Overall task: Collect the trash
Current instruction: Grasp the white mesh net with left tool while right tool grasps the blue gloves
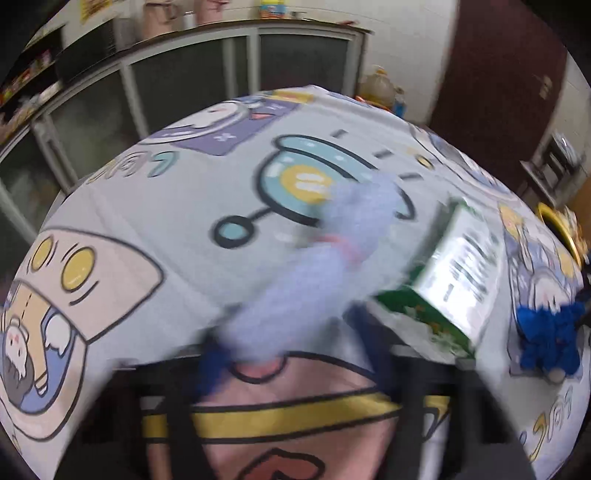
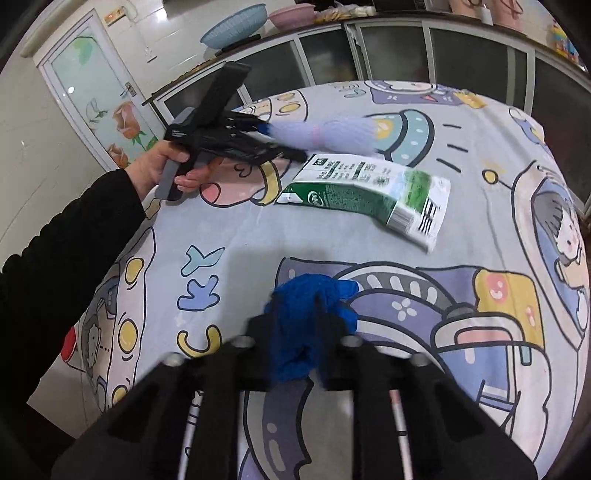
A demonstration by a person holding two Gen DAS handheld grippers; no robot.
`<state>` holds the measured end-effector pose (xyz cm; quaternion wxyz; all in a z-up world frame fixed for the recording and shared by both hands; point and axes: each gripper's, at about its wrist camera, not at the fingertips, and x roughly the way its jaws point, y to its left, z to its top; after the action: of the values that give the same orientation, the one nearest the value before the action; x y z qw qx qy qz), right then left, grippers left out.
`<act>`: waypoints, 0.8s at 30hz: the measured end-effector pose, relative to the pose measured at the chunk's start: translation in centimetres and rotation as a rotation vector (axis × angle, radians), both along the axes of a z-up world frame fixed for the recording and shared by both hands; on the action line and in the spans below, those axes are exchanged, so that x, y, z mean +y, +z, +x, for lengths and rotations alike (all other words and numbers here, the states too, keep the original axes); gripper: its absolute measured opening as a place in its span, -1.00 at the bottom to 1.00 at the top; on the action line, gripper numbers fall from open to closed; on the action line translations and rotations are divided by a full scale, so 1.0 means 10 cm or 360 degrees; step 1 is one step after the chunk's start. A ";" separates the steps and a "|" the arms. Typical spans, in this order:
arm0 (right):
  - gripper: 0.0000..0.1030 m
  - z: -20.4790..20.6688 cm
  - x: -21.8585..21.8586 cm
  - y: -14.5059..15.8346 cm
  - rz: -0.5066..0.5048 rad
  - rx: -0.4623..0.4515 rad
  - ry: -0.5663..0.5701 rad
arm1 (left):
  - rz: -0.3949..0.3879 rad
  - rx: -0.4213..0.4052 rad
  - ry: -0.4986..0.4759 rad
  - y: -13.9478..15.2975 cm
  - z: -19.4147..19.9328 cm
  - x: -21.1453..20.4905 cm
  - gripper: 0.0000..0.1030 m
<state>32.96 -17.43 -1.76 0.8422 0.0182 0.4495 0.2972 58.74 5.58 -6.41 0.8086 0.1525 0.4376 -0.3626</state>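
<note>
My left gripper [image 2: 282, 142] is shut on a pale lilac foam net sleeve [image 2: 332, 134] with a pink band, held just above the table; in the left wrist view the sleeve [image 1: 306, 266] is blurred and juts forward from the fingers. A green and white milk carton [image 2: 364, 192] lies flat on the cartoon tablecloth [image 2: 221, 229], just right of the left gripper; it also shows in the left wrist view [image 1: 447, 280]. My right gripper [image 2: 310, 332] is shut on a crumpled blue wad [image 2: 306, 317], also seen at the right in the left wrist view [image 1: 546, 339].
Glass-front cabinets [image 2: 406, 48] run behind the table. A blue basket [image 2: 234, 26] and a pink bowl [image 2: 291, 16] stand on top. A door with flower stickers [image 2: 99, 99] is at the left. A bottle [image 1: 380, 86] stands past the table's far edge.
</note>
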 end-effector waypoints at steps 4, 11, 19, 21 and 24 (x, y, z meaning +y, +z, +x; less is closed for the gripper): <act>-0.90 -0.04 -0.09 0.11 0.0099 -0.0004 -0.0018 | -0.0109 0.0019 0.0080 0.12 0.03 0.22 -0.74; -0.90 -0.17 -0.31 0.33 0.0262 -0.0005 -0.0085 | -0.0191 -0.0080 0.0198 0.40 -0.18 0.51 -0.74; -0.90 -0.56 -0.56 0.71 0.0352 -0.0138 -0.0170 | -0.0253 -0.0158 0.0181 0.77 -0.72 0.64 -0.75; -0.90 -0.64 -0.62 0.77 0.0359 -0.0155 -0.0185 | -0.0268 -0.0168 0.0180 0.83 -0.90 0.65 -0.75; -0.90 -0.81 -0.74 0.81 0.0368 -0.0167 -0.0223 | -0.0267 -0.0188 0.0178 0.92 -1.14 0.65 -0.75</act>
<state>24.89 -24.81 6.34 0.8756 0.1310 0.3651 0.2880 47.31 12.08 2.76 0.8619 0.0806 0.3652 -0.3426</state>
